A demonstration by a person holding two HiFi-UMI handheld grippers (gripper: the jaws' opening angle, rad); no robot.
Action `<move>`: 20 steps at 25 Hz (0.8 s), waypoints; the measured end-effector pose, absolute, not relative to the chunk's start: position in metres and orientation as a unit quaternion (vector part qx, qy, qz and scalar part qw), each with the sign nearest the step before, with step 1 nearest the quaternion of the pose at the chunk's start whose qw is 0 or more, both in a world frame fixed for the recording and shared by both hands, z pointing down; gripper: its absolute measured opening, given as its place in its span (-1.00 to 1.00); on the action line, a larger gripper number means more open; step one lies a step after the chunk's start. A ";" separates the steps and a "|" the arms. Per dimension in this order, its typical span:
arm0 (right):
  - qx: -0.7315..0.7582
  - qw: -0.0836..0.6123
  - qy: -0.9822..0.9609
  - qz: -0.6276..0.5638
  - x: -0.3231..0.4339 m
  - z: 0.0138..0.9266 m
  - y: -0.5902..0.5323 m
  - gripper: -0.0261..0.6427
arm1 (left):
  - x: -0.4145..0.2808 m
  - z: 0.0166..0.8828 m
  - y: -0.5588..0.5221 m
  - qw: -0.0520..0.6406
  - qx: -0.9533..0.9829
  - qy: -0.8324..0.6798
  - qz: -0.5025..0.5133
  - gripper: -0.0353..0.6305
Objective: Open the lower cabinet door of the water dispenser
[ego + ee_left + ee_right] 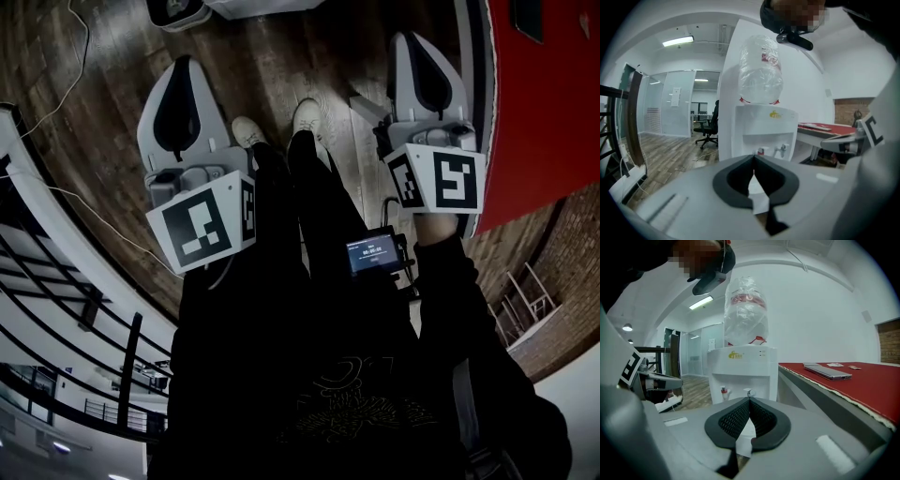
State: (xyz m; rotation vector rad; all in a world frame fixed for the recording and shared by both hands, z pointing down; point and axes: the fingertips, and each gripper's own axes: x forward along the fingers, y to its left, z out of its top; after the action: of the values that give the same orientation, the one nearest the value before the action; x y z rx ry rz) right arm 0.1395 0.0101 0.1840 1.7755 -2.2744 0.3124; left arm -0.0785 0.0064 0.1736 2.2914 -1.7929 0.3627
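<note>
Holds left gripper [753, 160] and right gripper [749, 403] side by side over the wooden floor [281, 56], both claws pressed together on nothing, facing the water dispenser [743, 366].

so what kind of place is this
Most likely an office: a bottled water dispenser, a swivel desk chair by glass partitions behind it, and a red-topped table alongside.

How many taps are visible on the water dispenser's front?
2. A red-topped tap on the left and a pale tap to its right, side by side in the front recess of the water dispenser. None appears hidden.
</note>
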 end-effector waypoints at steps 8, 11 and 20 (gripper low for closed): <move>0.608 0.132 -0.775 0.113 0.135 0.198 -0.010 -0.92 | -0.087 0.184 -0.009 0.114 0.768 -0.617 0.131 -0.88; 0.605 0.139 -0.775 0.115 0.135 0.207 -0.015 -0.92 | -0.089 0.190 -0.013 0.120 0.765 -0.618 0.133 -0.88; 0.606 0.150 -0.773 0.115 0.140 0.226 -0.026 -0.92 | -0.090 0.210 -0.023 0.126 0.761 -0.622 0.137 -0.88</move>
State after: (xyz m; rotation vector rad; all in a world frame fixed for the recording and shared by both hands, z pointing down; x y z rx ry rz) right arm 0.1402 -0.0260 0.2255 1.7395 -2.2202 0.3315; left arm -0.0896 -0.0229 0.2099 2.2157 -1.8100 0.3998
